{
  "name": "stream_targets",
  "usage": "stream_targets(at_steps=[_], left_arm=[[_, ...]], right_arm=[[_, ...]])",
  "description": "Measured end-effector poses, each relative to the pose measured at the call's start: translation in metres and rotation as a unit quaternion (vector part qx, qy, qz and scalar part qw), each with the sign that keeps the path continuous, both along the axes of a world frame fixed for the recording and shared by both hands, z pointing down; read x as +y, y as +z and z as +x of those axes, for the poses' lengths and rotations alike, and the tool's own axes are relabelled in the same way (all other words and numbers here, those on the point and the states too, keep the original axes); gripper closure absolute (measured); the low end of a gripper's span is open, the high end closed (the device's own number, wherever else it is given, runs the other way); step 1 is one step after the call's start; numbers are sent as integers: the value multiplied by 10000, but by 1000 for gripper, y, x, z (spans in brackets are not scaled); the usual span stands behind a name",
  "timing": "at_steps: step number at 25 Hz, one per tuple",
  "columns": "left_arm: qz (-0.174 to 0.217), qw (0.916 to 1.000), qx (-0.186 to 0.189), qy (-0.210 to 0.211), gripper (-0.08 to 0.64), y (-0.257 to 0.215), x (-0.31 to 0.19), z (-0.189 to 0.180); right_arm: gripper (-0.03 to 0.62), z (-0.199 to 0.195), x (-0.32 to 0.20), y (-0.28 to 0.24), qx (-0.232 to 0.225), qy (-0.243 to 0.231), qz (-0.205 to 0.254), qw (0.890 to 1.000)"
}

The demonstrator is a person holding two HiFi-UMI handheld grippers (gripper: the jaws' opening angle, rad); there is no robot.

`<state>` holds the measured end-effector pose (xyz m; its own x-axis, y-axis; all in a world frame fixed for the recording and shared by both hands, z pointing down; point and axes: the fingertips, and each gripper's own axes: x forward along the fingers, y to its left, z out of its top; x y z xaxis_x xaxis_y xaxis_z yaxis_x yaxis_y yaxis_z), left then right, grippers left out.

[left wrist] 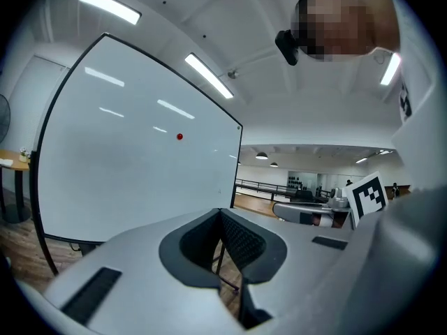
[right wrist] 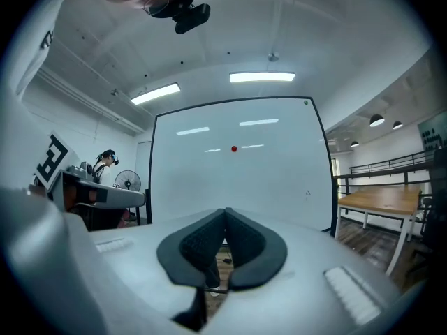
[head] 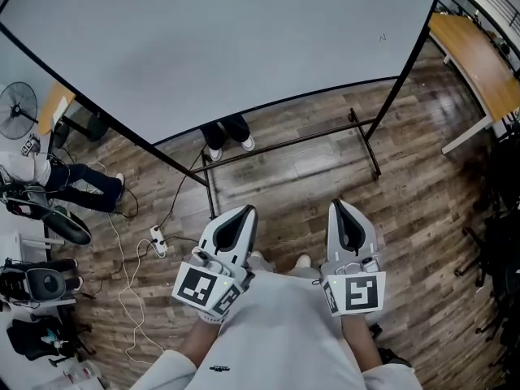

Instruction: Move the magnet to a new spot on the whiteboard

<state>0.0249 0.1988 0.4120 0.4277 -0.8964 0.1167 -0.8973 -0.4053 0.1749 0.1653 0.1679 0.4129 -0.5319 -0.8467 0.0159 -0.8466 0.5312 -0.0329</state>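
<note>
Closest in, both tongs are held low in front of a white shirt. The left tongs [head: 241, 211] and right tongs [head: 340, 205] point forward over the wooden floor [head: 284, 193]. Each carries a cube with a black-and-white square marker [head: 358, 292], a pattern only, with no letters. In the left gripper view the left tongs [left wrist: 220, 211] are pressed together at the tips with nothing between them. In the right gripper view the right tongs [right wrist: 225, 211] are likewise closed and empty.

The whiteboard [head: 244, 39] stands ahead on a black frame, well apart from both tongs. The magnet [right wrist: 234, 148], small, round and red, sits on the board's upper middle, alone on the white surface [left wrist: 179, 137]. A faint scribble [right wrist: 307, 195] lies near the board's right edge, too small to read.

A wooden bench [head: 475, 59] stands right of the board. A fan [head: 16, 108] stands at far left, and a power strip [head: 158, 240] lies on the floor.
</note>
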Motion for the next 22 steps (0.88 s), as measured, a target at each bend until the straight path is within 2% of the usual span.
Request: stream_targets(at_steps=[5, 9, 16, 22], left_arm=[[69, 9998, -21, -170, 554, -2, 5, 13], [159, 9995, -70, -273, 554, -15, 2, 10], [238, 9989, 84, -384, 554, -19, -40, -24], [284, 9991, 10, -313, 554, -20, -117, -73]], right_arm=[[595, 12, 0, -4, 79, -85, 243, 9996], [595, 6, -4, -15, 96, -290, 373, 9988], [594, -31, -44, -20, 151, -476, 399, 9980], [594, -83, -113, -18, 281, -422, 329, 9982]])
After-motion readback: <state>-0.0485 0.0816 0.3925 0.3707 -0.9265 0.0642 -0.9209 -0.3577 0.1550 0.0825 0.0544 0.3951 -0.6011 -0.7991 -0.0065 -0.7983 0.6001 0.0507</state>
